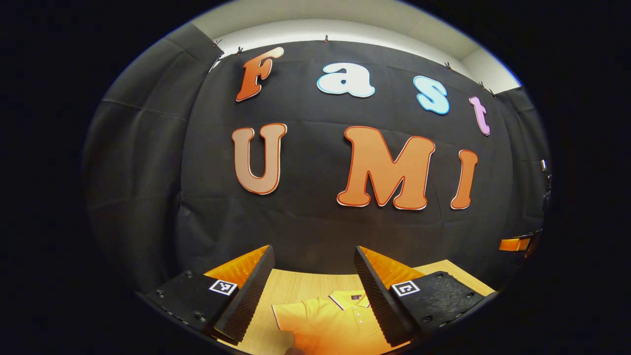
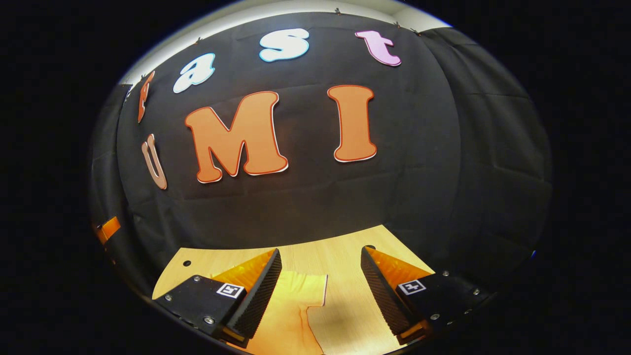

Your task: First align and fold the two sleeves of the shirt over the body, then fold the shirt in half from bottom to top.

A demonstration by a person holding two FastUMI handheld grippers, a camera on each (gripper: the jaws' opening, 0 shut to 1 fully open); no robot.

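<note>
The left gripper (image 1: pixel 314 291) has two wedge-shaped fingers with bumpy, ribbed inner faces. Each finger sits on a flat black block with little round screws in it. A small white square sticker with a black pattern sits on each block. The right gripper (image 2: pixel 320 291) looks the same: ribbed wedge fingers, black blocks, shiny screws, and a patterned white square on each side.

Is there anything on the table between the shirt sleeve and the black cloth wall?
No. In the right gripper view, only bare wooden table lies between the shirt sleeve and the wall.
</note>
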